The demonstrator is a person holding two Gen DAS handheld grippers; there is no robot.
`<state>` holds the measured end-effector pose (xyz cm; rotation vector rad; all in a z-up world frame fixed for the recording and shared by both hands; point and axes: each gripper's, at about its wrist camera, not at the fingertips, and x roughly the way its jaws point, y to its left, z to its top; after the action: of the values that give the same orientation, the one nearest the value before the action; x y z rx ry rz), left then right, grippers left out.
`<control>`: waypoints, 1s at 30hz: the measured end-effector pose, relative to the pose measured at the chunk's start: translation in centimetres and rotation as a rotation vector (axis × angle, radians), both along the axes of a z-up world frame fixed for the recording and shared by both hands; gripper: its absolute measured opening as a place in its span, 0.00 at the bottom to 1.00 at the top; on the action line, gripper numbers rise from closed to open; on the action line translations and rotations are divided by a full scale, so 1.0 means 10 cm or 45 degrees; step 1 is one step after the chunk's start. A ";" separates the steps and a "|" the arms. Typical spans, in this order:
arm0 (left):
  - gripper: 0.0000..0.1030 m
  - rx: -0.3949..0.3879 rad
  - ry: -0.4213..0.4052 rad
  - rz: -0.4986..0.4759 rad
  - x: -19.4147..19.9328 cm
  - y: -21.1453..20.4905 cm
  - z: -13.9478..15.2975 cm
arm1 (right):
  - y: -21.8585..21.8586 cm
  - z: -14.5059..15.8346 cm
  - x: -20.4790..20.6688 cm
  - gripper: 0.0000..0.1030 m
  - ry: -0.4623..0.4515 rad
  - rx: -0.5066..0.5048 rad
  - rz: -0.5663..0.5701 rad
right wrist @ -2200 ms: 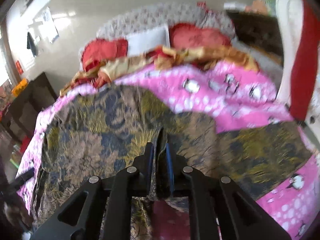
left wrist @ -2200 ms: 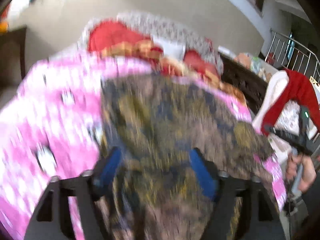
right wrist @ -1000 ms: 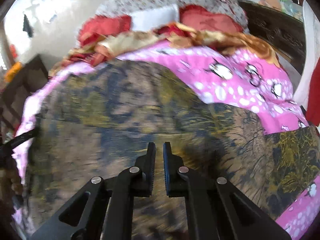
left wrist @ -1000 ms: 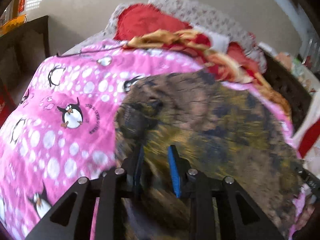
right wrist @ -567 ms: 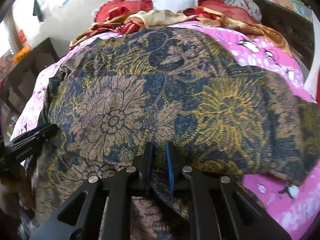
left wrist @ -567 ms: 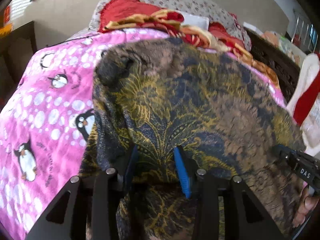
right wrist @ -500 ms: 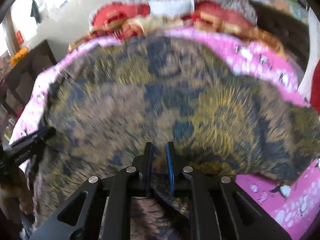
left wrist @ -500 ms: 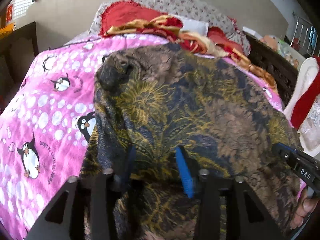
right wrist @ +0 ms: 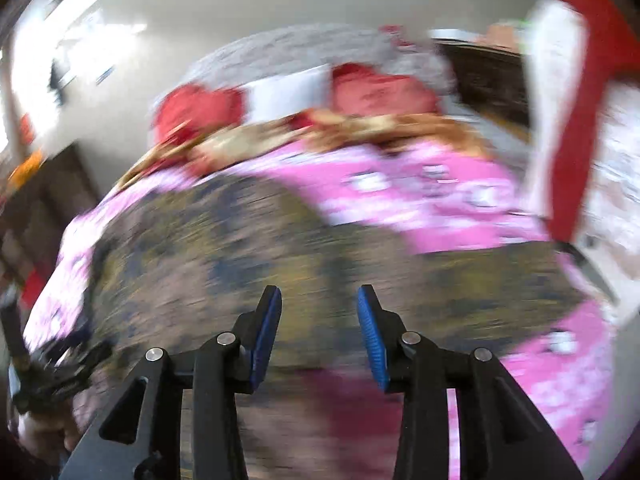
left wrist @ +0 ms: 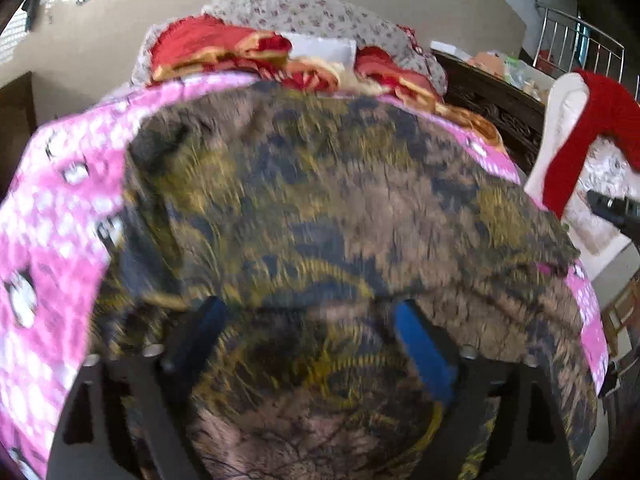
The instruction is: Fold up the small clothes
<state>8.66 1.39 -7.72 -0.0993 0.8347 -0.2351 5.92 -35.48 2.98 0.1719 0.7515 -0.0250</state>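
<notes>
Left wrist view: the left gripper (left wrist: 316, 332) has let go of the patterned garment (left wrist: 340, 208). Half a second ago its blue pads pinched a fold of the cloth; now its jaws are opening and stand wide, with cloth lying beneath and between them but not pressed. The garment lies spread on the pink penguin bedspread (left wrist: 48, 240), a folded-over upper layer ending in an edge just ahead of the pads. That suggests one fold has just been laid down and released. Blurred as it is, the garment's long axis seems to run from lower right to upper left across the bed, its rounded dark end pointing toward the red pillows (left wrist: 208, 44).

Right wrist view: the right gripper (right wrist: 319, 332) was clamped on the garment's near edge a moment ago; now its jaws are opening and nothing sits between the pads (right wrist: 370, 336). The garment (right wrist: 280, 248) lies below and ahead on the bedspread (right wrist: 460, 208), stretching mostly side to side, though heavy blur hides its edges. With both grippers free, the next fold probably needs a fresh grasp.
</notes>
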 end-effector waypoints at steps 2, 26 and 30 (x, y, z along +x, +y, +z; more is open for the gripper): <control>0.93 -0.019 0.056 0.005 0.04 0.01 -0.05 | -0.71 -0.03 -0.04 0.30 0.036 0.143 -0.152; 0.98 -0.001 0.068 0.010 0.13 -0.05 -0.11 | -2.92 -0.56 -0.16 0.00 -0.229 0.763 -0.607; 0.98 -0.018 0.063 0.010 0.12 -0.05 -0.11 | -2.88 0.46 -0.24 0.00 -0.383 0.562 -0.531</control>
<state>9.88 0.93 -8.81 -0.1217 0.8818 -0.2320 3.54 -64.28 7.62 0.7356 0.4017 -0.2259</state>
